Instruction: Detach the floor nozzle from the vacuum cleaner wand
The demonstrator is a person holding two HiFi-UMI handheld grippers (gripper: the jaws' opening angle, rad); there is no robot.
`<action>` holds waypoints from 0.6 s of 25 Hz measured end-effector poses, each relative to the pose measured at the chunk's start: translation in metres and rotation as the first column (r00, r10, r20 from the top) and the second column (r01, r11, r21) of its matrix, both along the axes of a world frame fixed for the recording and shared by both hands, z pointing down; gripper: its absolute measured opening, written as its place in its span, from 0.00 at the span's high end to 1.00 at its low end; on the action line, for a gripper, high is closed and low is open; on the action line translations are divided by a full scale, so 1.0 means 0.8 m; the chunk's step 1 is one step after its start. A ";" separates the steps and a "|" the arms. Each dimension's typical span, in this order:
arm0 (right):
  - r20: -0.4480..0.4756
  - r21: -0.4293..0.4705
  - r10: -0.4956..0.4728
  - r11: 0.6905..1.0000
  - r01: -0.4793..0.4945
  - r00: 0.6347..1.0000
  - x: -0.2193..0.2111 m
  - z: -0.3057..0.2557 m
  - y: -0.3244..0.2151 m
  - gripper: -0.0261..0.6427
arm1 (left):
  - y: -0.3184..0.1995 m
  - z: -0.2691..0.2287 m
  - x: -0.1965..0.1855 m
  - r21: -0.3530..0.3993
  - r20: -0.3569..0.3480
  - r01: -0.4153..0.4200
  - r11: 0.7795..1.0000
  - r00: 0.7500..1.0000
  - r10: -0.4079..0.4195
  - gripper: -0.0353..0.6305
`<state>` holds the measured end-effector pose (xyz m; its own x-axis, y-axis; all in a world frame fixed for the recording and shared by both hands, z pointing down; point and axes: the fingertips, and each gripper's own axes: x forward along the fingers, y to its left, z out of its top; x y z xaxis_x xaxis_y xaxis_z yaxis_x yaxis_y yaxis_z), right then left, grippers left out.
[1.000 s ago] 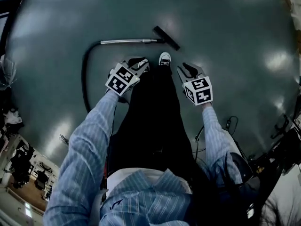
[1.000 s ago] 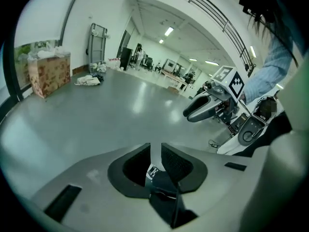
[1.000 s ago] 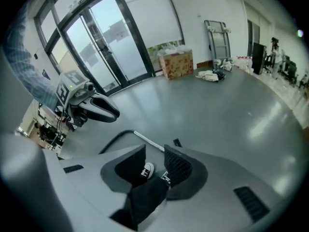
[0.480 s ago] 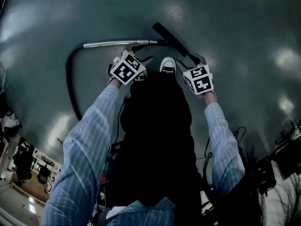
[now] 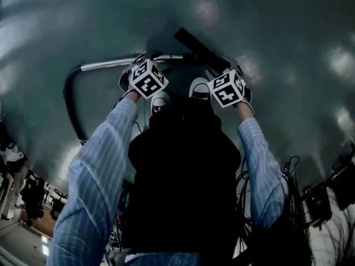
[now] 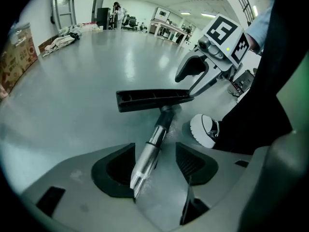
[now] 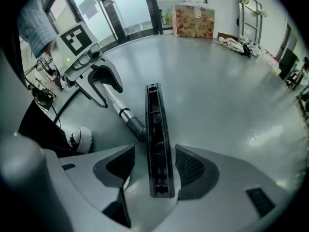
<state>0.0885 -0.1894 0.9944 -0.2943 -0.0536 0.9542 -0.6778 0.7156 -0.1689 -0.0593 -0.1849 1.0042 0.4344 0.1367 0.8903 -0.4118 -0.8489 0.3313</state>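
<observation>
A silver wand (image 5: 111,62) lies on the grey floor, joined to a black floor nozzle (image 5: 194,43), with a black hose (image 5: 69,101) curving off to the left. My left gripper (image 6: 154,161) points down over the wand (image 6: 147,153). Its jaws are opening, with the tube between the pads and not pressed. My right gripper (image 7: 155,166) straddles the near end of the nozzle (image 7: 157,139). Its jaws are opening too, with gaps on both sides. Each gripper shows in the other's view: the right gripper (image 6: 193,76) and the left gripper (image 7: 104,83).
The person's two white shoes (image 5: 160,100) (image 5: 199,87) stand just behind the wand. Cables (image 5: 288,170) trail on the floor at the right. Cardboard boxes (image 7: 193,21) and a trolley (image 7: 248,8) stand by the far wall, and desks (image 6: 166,28) stand across the room.
Both grippers have dropped to the floor, from beside the shoes to over the wand and nozzle. The person has bent lower, and both pairs of jaws have spread.
</observation>
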 end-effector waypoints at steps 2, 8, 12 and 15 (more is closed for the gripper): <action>-0.014 -0.006 -0.030 1.000 0.030 0.999 -0.002 0.021 0.001 0.60 | 0.000 0.022 0.005 -0.005 0.006 -0.013 1.000 1.000 0.013 0.59; -0.104 0.015 -0.122 0.992 0.125 0.987 0.001 0.064 0.004 0.60 | 0.018 0.080 0.010 -0.016 0.066 -0.172 0.985 0.983 0.173 0.59; -0.131 -0.018 -0.044 0.999 0.042 0.990 0.007 0.074 0.002 0.60 | 0.015 0.096 0.005 -0.017 0.103 -0.152 0.988 0.983 0.153 0.59; -0.144 -0.021 -0.058 0.998 0.056 0.988 0.010 0.068 0.003 0.62 | 0.014 0.090 0.004 -0.067 0.101 -0.146 0.987 0.983 0.153 0.60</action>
<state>0.0963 -0.1868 1.0486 -0.1559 -0.0247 0.9875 -0.6540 0.7517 -0.0845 -0.0562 -0.1735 1.0766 0.3088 0.2467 0.9185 -0.3173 -0.8837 0.3441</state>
